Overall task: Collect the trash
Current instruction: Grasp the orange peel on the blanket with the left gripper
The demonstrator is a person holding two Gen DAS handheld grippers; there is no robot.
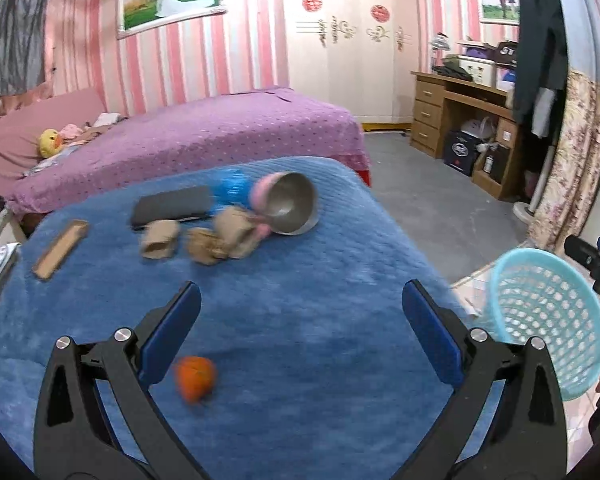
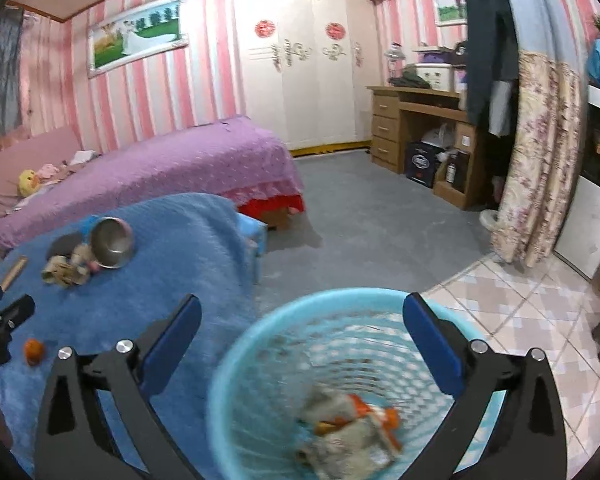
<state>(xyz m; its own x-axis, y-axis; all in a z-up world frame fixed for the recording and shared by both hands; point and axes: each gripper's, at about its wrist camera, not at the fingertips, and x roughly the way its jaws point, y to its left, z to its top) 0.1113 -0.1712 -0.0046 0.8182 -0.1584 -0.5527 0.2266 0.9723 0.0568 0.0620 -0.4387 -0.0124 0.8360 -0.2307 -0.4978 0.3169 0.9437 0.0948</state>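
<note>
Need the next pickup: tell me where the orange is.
The orange lies on the blue blanket, near its front edge, just by the left gripper's left finger; the right wrist view shows it far left.

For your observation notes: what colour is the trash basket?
Light blue; the basket shows best in the right wrist view.

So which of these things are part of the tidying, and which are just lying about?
Part of the job:
- blue basket, some trash already inside
- crumpled brown paper on the blue blanket
- orange scrap
- both tongs, left and right, open and empty

Probably just lying about:
- metal bowl
- black case
- purple bed
</note>
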